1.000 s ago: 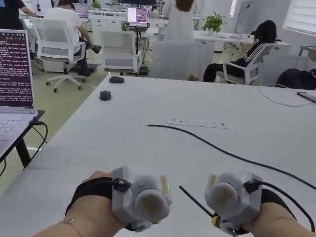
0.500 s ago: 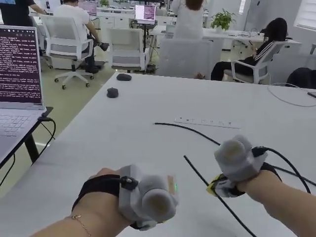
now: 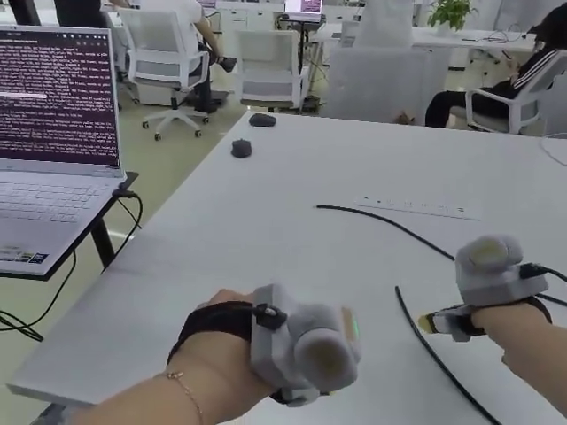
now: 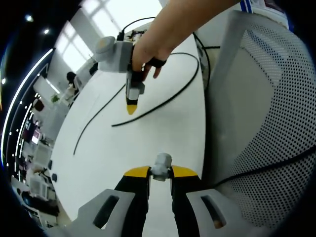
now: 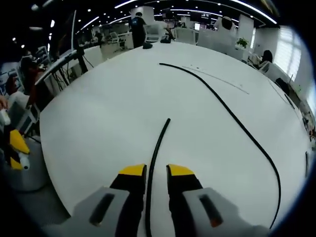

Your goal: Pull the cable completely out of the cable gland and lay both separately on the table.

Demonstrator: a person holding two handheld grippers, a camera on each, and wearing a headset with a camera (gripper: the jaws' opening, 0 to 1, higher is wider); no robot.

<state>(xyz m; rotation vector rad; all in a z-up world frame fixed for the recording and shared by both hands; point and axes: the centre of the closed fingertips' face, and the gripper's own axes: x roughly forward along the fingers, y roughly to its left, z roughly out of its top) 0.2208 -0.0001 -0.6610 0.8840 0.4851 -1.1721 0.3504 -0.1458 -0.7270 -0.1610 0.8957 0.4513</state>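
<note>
A small grey cable gland point(image 4: 161, 165) sits pinched between the yellow tips of my left gripper point(image 4: 161, 172), held over the table's near edge. In the head view the left gripper point(image 3: 306, 350) is low in the middle, its fingers hidden. My right gripper point(image 5: 150, 176) is shut on a thin black cable point(image 5: 159, 143). The cable's bare free end point(image 5: 169, 120) lies on the white table ahead of the jaws. In the head view the right gripper point(image 3: 429, 323) is off to the right with the cable point(image 3: 425, 341) running under it, apart from the gland.
A second long stretch of black cable point(image 3: 381, 221) curves across the white table point(image 3: 266, 239). A white strip point(image 3: 412, 209) lies behind it, two dark mice point(image 3: 241, 149) farther back. An open laptop point(image 3: 53, 168) stands on the left. A mesh chair point(image 4: 266, 123) is close by.
The right gripper has moved right and away from the left one, taking the cable with it; the gap between them has widened. The head camera has swung left.
</note>
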